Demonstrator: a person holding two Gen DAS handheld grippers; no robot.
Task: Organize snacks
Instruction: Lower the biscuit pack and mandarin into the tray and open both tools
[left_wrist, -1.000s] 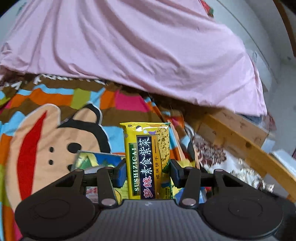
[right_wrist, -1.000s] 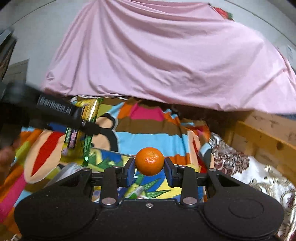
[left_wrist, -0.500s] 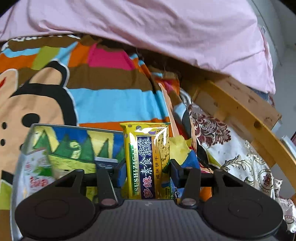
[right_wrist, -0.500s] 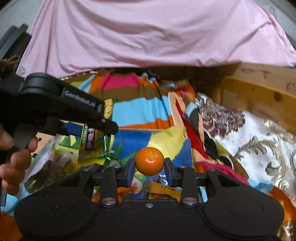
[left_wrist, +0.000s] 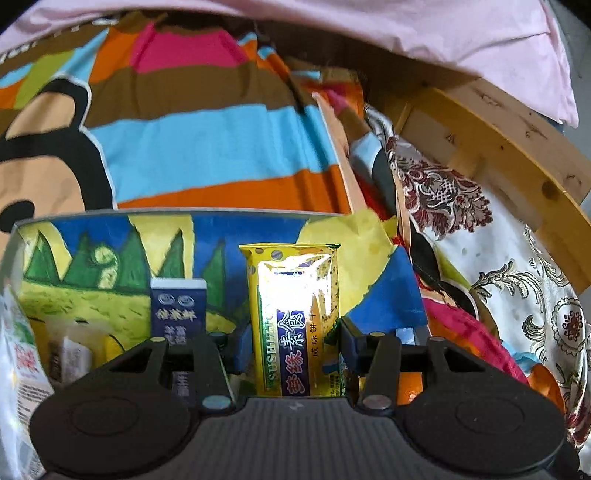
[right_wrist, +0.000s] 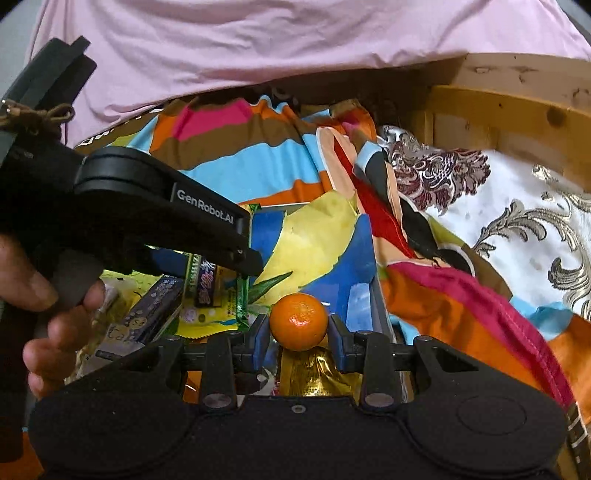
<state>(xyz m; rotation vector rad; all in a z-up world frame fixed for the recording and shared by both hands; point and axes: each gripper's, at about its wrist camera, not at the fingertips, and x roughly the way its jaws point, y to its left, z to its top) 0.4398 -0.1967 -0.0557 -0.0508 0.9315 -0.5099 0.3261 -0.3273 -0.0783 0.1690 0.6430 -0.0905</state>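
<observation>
- Left tongs (left_wrist: 295, 341) clamp a yellow biscuit packet (left_wrist: 295, 317) upright between the pads; right tongs (right_wrist: 298, 334) pinch a small orange (right_wrist: 298, 321).
- Both have sunk and tipped downward since a second ago — the painted box (left_wrist: 110, 251), then only a sliver below the left tongs, now fills the view directly ahead.
- A dark blue packet (left_wrist: 178, 306) stands just left of the held one, inside the box.
- Judgement: both snacks are poised for release — the placing step seems close.
</observation>
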